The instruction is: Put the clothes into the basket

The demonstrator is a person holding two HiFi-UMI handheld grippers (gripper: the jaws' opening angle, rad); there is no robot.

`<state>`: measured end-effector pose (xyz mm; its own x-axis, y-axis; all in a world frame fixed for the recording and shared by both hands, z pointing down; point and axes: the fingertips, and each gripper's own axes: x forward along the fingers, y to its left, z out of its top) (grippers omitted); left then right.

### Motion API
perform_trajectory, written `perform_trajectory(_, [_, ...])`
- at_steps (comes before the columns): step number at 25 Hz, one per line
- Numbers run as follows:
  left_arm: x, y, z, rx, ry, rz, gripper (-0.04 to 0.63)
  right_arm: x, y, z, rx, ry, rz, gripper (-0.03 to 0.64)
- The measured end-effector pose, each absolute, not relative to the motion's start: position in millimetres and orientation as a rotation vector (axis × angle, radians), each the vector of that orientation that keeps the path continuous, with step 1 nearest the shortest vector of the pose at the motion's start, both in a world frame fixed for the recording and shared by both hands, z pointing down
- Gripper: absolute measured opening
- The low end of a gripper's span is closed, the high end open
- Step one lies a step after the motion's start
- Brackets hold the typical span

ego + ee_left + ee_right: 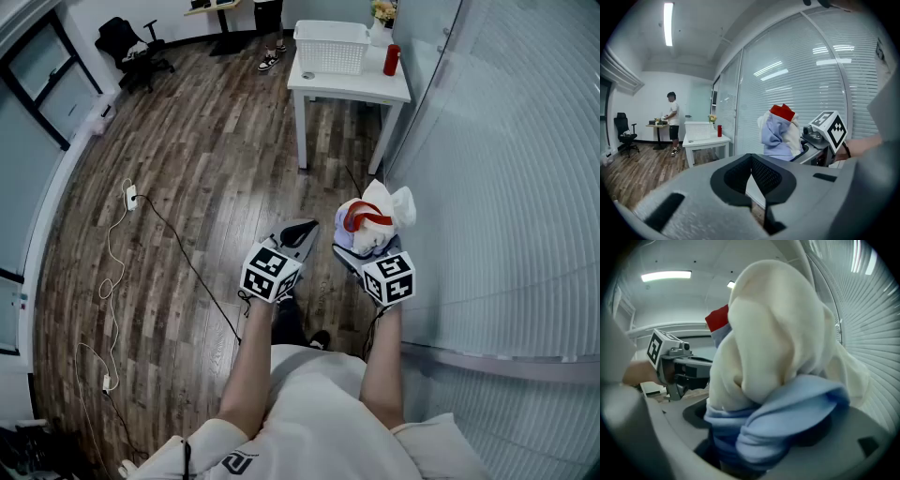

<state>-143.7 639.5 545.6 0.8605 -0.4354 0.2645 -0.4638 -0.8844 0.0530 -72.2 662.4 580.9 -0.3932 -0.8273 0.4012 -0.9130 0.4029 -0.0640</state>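
Note:
A bundle of clothes [375,220], white, light blue and red, sits in my right gripper [367,244], whose jaws stand wide and are shut on it. In the right gripper view the clothes [773,357] fill most of the picture and hide the jaw tips. My left gripper [298,232] hangs just left of the bundle, shut, with nothing in it. Its own view shows the jaws [752,161] closed together and the clothes [780,131] to the right. The white basket [330,47] stands on a white table [352,89] well ahead of me.
A red bottle [391,59] stands on the table beside the basket. A glass wall with blinds [506,187] runs along my right. Cables [141,211] lie on the wooden floor to the left. A person [672,122] stands at a far desk, near a black chair [131,47].

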Motion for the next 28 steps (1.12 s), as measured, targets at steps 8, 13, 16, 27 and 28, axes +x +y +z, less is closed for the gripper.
perform_trajectory(8, [-144,637,546,2.91,-0.711,0.381,0.012,-72,660,579,1.508,-2.366,0.387,0.471])
perform_trajectory(13, [-146,637,546,2.903,-0.721,0.384,0.012,-70,663,572,1.508,-2.392,0.395,0.471])
perform_trajectory(16, [-148,633,547,2.899,-0.737,0.392,0.012,-65,659,570,1.524,-2.394,0.398,0.471])
perform_trajectory(27, [-149,581,545,2.898,-0.768,0.365,0.012,-52,607,560,1.581,-2.429,0.372,0.471])
perform_trajectory(28, [-148,573,545,2.896,-0.771,0.363,0.012,-52,600,559,1.575,-2.434,0.37,0.471])
